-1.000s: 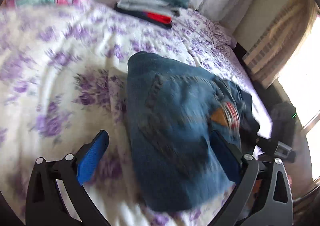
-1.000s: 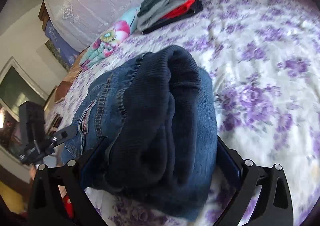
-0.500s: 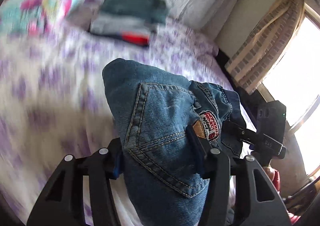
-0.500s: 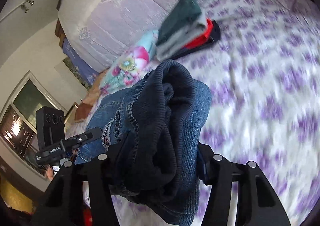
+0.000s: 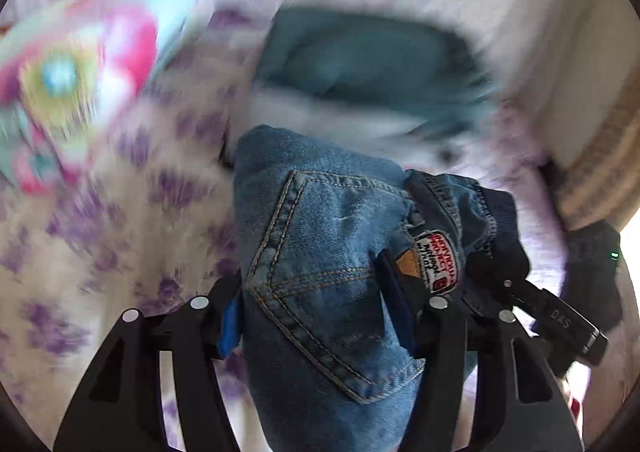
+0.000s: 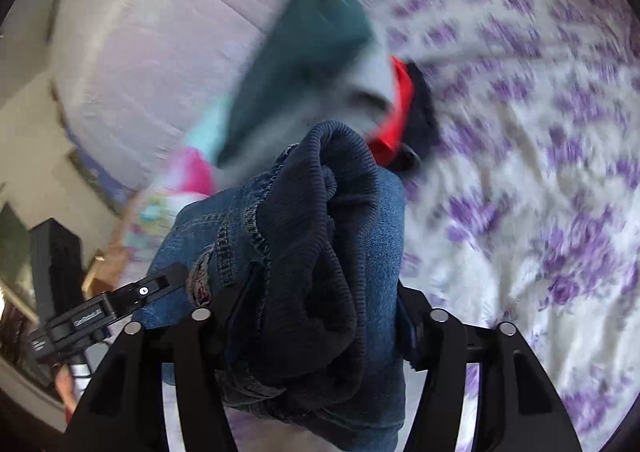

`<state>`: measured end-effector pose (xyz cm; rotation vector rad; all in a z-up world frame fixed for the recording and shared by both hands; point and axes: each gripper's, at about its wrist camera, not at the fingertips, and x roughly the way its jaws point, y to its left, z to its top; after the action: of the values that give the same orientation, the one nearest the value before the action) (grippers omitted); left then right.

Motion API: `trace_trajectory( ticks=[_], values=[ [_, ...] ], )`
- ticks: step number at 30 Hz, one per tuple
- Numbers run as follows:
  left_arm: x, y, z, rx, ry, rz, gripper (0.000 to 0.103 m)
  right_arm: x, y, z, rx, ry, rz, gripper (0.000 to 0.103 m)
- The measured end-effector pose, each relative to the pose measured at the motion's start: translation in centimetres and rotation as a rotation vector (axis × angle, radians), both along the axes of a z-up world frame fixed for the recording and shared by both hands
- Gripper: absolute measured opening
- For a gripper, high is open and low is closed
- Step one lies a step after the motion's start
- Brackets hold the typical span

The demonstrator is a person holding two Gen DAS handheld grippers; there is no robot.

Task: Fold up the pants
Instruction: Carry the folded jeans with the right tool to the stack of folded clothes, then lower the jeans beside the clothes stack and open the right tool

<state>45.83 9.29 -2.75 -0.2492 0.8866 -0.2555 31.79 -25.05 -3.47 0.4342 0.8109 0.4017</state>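
Since the earlier frames you have lifted the folded jeans (image 5: 320, 252) off the floral bedspread (image 5: 120, 219) and carried them toward the stack of folded clothes (image 5: 360, 63), which now fills the upper middle of both views, blurred. A second ago the bundle lay on the spread between wide-open fingers; now it hangs clear of it, clamped at both ends.

Largest first: the bedspread, white with purple flowers, covers the left of the left wrist view and the right of the right wrist view. The white headboard cushion (image 6: 160, 51) runs across the top. The stack, teal on top with grey, red and black beneath, sits just beyond the bundle's far end.

Your jeans are a thick folded bundle whose long axis runs from the bottom of each frame up toward the centre, its far end pointing at the stack.

Your left gripper (image 5: 316, 316) pinches the denim side: its fingers (image 5: 230, 326) press in against the back pocket. Your right gripper (image 6: 320, 316) pinches the other end, its jaws squeezing the dark ribbed waistband. Both sets of jaws have just eased slightly wider, yet the cloth sits tight between them.

Only the left view shows the stitched pocket and the small patch label (image 5: 438, 262). Only the right view shows the ribbed knit (image 6: 320, 232), and the red layer (image 6: 396, 107) of the stack. Each view catches the other gripper at its edge.
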Motion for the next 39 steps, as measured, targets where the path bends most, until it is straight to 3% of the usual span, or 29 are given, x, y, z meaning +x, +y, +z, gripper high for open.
trace_trajectory(
  ticks=[1, 3, 6, 9, 11, 15, 18, 23, 35, 39],
  values=[
    [0.4, -0.2, -2.2, 0.039, 0.011, 0.027, 0.077, 0.3, -0.1, -1.5, -0.014, 0.003, -0.019, 0.084],
    [-0.9, 0.5, -3.3, 0.053, -0.076, 0.092, 0.099, -0.2, -1.4, -2.0, 0.103, -0.011, -0.017, 0.090],
    [-2.0, 1.5, -2.7, 0.006, -0.056, 0.111, 0.099, -2.7, -1.7, 0.4, 0.005, -0.093, -0.080, 0.091],
    [-6.1, 1.7, -0.4, 0.066, -0.148, 0.202, 0.098, -7.3, -1.0, 4.1, -0.103, -0.241, -0.165, 0.100],
    [-8.7, 1.2, 0.7, 0.110, -0.190, 0.227, 0.098, -9.7, 0.5, 5.7, -0.187, -0.304, -0.189, 0.100],
    [-12.0, -0.4, 1.6, 0.220, -0.210, 0.219, 0.098, -13.2, 4.2, 5.8, -0.480, -0.378, -0.245, 0.100],
    [-13.7, -1.3, 1.1, 0.295, -0.221, 0.214, 0.098, -14.8, 5.4, 4.7, -0.544, -0.405, -0.223, 0.100],
    [-14.7, -2.6, 1.0, 0.389, -0.268, 0.183, 0.098, -15.7, 4.7, 4.1, -0.524, -0.387, -0.191, 0.100],
    [-14.8, -3.6, 1.0, 0.387, -0.264, 0.137, 0.098, -15.2, 2.9, 3.0, -0.382, -0.301, -0.188, 0.100],
    [-15.5, -4.1, 1.3, 0.412, -0.326, 0.132, 0.098, -15.4, 3.0, 3.0, -0.385, -0.308, -0.186, 0.100]
  ],
)
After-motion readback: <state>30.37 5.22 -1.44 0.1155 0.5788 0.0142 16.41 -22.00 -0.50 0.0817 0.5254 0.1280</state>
